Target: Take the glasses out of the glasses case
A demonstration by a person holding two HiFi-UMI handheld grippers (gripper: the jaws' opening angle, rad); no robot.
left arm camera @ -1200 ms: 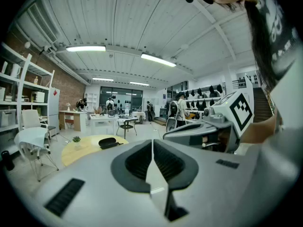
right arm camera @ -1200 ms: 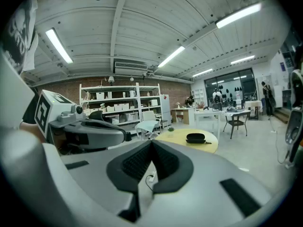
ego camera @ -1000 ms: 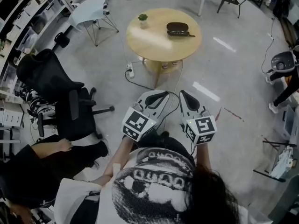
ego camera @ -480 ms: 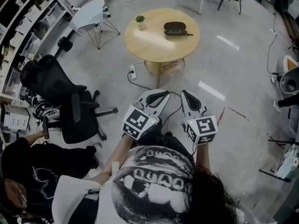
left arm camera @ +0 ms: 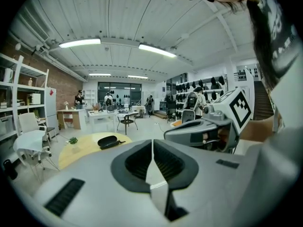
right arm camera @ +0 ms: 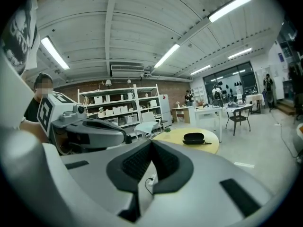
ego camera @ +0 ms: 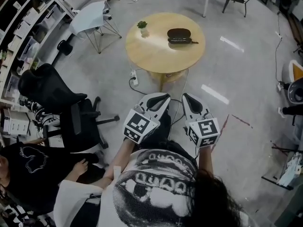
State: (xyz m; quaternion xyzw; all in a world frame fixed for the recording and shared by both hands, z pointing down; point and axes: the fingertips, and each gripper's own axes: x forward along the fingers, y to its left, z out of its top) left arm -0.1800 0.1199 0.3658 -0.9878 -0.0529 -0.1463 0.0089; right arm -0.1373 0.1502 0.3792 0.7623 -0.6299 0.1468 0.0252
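Observation:
A dark oval glasses case [ego camera: 179,32] lies closed on the round wooden table [ego camera: 156,51], far ahead of both grippers. A thin dark piece [ego camera: 183,40] lies against its near side. My left gripper [ego camera: 163,97] and right gripper [ego camera: 185,97] are held side by side over the floor, well short of the table, pointing toward it. Both are shut and hold nothing. The left gripper view shows its tips [left arm camera: 152,141] meeting, with the case [left arm camera: 107,140] small in the distance. The right gripper view shows the same of its tips [right arm camera: 151,142] and the case [right arm camera: 193,137].
A small potted plant [ego camera: 142,26] stands on the table's left side. A cable and power strip [ego camera: 134,77] lie on the floor by the table base. A black office chair [ego camera: 57,96] and a person in black [ego camera: 28,169] are at the left, a white chair [ego camera: 92,13] beyond.
The table has come a little nearer and lower in the head view. Both grippers stay shut and side by side. The person at the lower left has shifted position.

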